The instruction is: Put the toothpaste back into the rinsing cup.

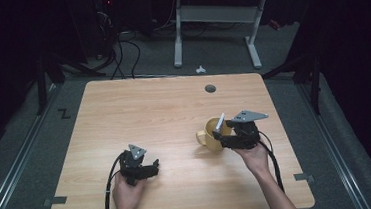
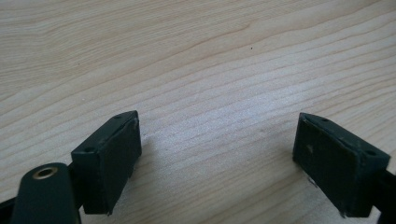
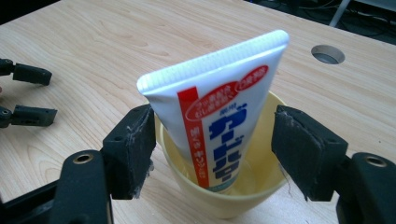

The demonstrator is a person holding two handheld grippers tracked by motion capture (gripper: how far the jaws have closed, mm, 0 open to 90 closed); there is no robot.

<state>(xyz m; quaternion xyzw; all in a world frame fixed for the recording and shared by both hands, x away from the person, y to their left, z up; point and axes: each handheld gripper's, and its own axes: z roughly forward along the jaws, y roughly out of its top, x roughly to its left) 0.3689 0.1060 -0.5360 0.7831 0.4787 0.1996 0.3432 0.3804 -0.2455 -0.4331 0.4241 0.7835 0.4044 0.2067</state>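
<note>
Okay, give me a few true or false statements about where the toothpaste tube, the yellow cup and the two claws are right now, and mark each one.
1. The toothpaste tube stands inside the yellow cup, crimped end up. True.
2. The right claw is clamped on the tube. False: its jaws stand open either side of the cup, and the pads press on nothing.
3. The left claw holds a spoon. False: its jaws are open over bare table with nothing between them.
4. The cup has a handle, seen in the high view on the side facing the left claw. True.
5. The cup lies tipped on its side. False: it stands upright on the table.
</note>
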